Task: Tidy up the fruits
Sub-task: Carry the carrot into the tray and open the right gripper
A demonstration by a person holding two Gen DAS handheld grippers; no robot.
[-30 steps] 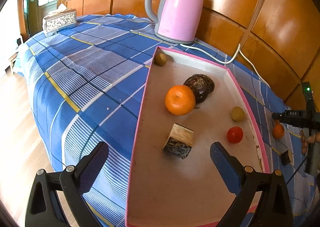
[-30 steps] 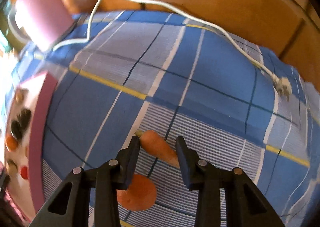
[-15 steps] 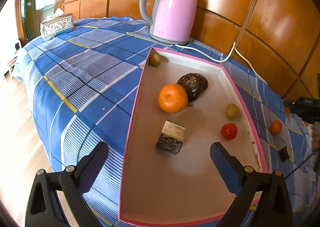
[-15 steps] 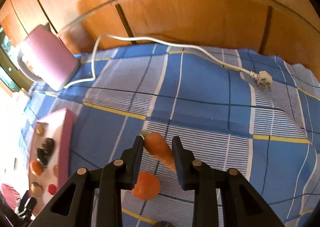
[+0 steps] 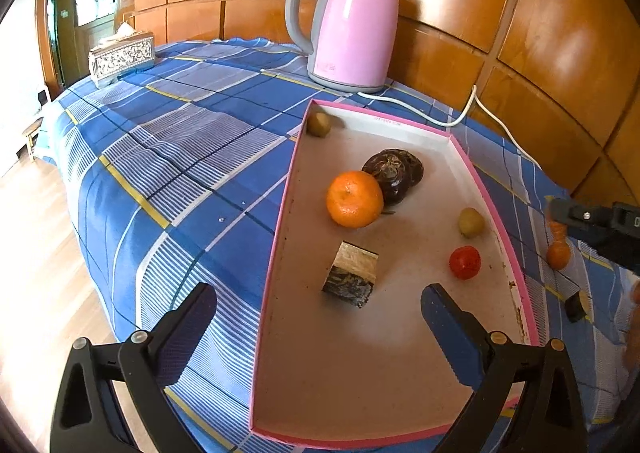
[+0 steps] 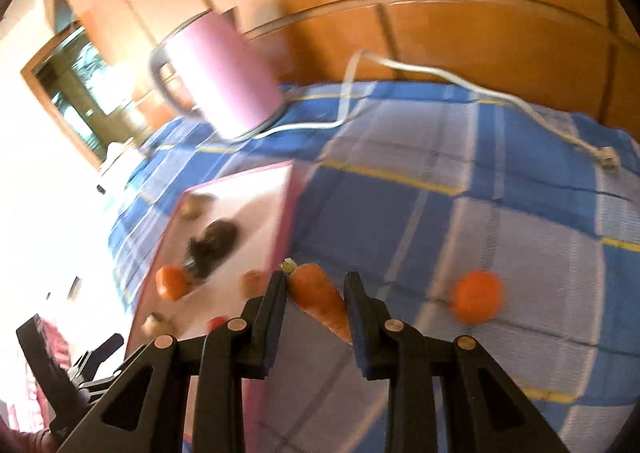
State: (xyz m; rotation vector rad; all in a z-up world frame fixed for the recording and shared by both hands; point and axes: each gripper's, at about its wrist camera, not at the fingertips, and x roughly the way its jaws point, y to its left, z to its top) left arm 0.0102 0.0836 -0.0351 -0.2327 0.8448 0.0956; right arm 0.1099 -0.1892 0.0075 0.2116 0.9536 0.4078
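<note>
My right gripper (image 6: 316, 287) is shut on an orange carrot (image 6: 318, 299) and holds it in the air beside the right rim of the pink-rimmed tray (image 6: 286, 221). A small orange fruit (image 6: 476, 301) lies on the checked cloth to the right. In the left wrist view the tray (image 5: 280, 253) holds an orange (image 5: 352, 199), a dark fruit (image 5: 394, 173), two greenish fruits (image 5: 319, 124), a red tomato (image 5: 464, 262) and a brown block (image 5: 352, 274). My left gripper (image 5: 318, 309) is open over the tray's near end, with nothing between its fingers.
A pink kettle (image 5: 352, 21) stands behind the tray, and its white cord (image 6: 440, 73) runs across the cloth to a plug (image 6: 606, 161). A tissue box (image 5: 122, 57) sits at the far left. A small dark piece (image 5: 576, 305) lies right of the tray. Wood panelling rises behind.
The right gripper has lifted the carrot off the cloth and swung left toward the tray. The orange fruit stayed on the cloth. The left gripper kept its place.
</note>
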